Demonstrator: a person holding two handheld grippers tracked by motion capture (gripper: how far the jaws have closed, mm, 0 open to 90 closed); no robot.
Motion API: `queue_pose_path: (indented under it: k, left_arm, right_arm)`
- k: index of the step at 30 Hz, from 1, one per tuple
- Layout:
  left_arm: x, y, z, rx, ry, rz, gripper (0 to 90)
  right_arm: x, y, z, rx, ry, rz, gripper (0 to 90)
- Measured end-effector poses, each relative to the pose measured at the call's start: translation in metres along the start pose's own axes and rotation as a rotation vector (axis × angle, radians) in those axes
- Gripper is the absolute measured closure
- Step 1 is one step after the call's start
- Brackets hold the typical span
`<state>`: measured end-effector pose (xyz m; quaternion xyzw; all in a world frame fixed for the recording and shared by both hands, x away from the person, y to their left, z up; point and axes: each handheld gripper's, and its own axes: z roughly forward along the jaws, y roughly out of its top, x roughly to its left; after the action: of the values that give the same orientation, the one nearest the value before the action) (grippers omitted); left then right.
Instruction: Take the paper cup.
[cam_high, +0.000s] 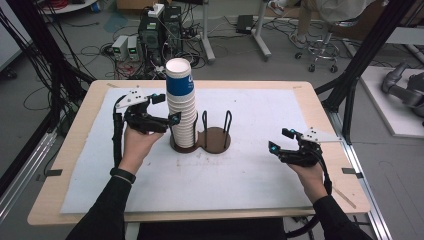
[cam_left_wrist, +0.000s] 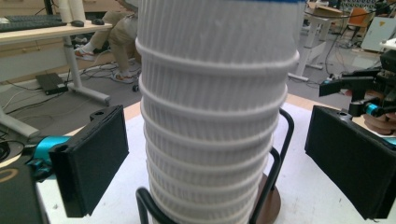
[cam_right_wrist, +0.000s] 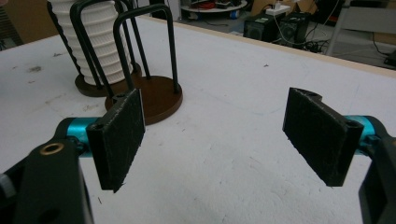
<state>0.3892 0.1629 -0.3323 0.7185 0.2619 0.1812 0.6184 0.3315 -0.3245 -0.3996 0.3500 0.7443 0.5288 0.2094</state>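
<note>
cup stack (cam_high: 181, 107) in holder (cam_high: 201, 141), wire posts (cam_high: 228, 121) beside

Black tongs (cam_high: 169, 108) (teal joints), black sleeves (cam_high: 102, 212).

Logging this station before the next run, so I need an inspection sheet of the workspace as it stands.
Surface: wooden table under a white mat, faintly smudged.
Job's things: stack of ribbed white paper cups, top cup blue-banded, upright in one ring of a brown two-ring cup holder; the other ring is empty.
Clutter: nothing seen on the mat.
Grippers: left gripper open, straddling the stack, pads clear of it; right gripper open, empty, over the mat.
Cables: one black cable trails from each gripper.
Surroundings: electronics boxes, floor wiring, a stool.
</note>
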Motion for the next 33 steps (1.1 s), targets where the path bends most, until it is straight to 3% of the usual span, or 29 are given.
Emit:
queue_pose_path:
  k: [15,33]
  left_arm:
    - [0.005,0.006,0.023,0.009,-0.035,-0.012,6.1]
    - [0.005,0.006,0.026,0.010,-0.030,-0.008,10.6]
  right_arm:
    - [0.000,0.000,0.001,0.004,0.006,-0.009,21.4]
    - [0.004,0.001,0.004,0.011,0.012,-0.009,21.5]
